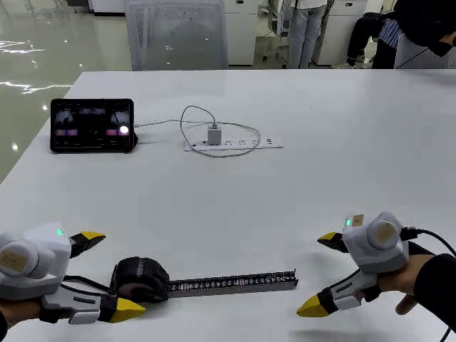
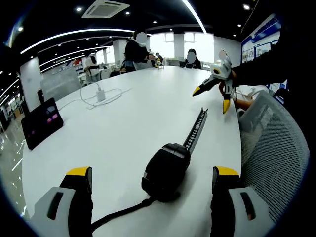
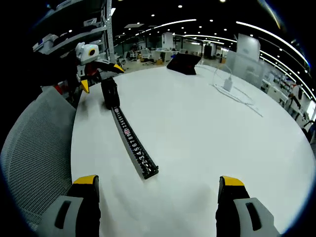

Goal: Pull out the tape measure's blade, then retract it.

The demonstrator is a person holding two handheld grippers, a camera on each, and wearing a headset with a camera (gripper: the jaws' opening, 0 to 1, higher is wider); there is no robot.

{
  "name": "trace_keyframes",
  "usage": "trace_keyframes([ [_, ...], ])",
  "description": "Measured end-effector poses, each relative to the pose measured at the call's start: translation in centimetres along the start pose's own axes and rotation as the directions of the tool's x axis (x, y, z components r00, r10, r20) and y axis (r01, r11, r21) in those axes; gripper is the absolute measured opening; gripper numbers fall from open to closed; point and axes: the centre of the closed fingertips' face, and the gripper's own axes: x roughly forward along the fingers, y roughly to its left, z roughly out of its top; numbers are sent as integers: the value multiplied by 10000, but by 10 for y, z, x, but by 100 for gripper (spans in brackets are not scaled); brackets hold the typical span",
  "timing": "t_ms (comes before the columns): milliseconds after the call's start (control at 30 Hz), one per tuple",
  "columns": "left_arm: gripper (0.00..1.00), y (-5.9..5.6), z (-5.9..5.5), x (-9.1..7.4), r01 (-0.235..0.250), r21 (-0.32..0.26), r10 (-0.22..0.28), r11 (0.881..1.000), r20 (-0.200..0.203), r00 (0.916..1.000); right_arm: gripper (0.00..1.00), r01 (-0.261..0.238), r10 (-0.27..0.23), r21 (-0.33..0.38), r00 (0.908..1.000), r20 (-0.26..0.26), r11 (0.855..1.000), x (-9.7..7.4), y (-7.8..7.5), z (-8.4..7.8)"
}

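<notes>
Head view, lower left: the tape measure (image 1: 140, 279) lies on the surface (image 1: 285, 185), its blade (image 1: 235, 283) extended toward lower centre. Wide jaws of the left gripper (image 1: 112, 272) straddle its case, holding nothing; the right gripper (image 1: 319, 272) gapes empty beside the blade's tip. The case is likely rigid, best held by its flanks; the blade looks thin and springy.

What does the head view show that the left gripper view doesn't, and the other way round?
The head view adds the left gripper seen from outside, its open jaws on either side of the tape measure's case, and readable numbers on the blade. The left gripper view adds the ceiling vent and a mesh chair beside the table. Both share the case with its blade pulled out, the open right gripper near the blade's end, the tablet and the charger.
</notes>
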Motion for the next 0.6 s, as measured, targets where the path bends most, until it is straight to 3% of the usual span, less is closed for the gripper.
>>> trace_keyframes([
  [67,99,7,0,-1,-261,-94,264,9996,298,9992,99,342,-349,230,9988,341,9992,-3,-4,-2],
  [233,99,17,-11,-9,-692,-524,707,9962,273,9971,99,630,-659,575,9965,505,9964,-14,-2,-12],
  [267,99,17,-17,-10,-722,-563,731,9958,150,9972,99,1063,-1087,398,9920,645,9935,-18,-6,-11],
  [300,99,17,-21,-10,-730,-617,736,9954,82,9973,99,1141,-1167,387,9904,735,9927,-20,-6,-11],
  [600,99,16,-31,-23,-1047,-894,1066,9905,165,9942,99,1384,-1436,630,9857,886,9884,-31,1,-18],
])
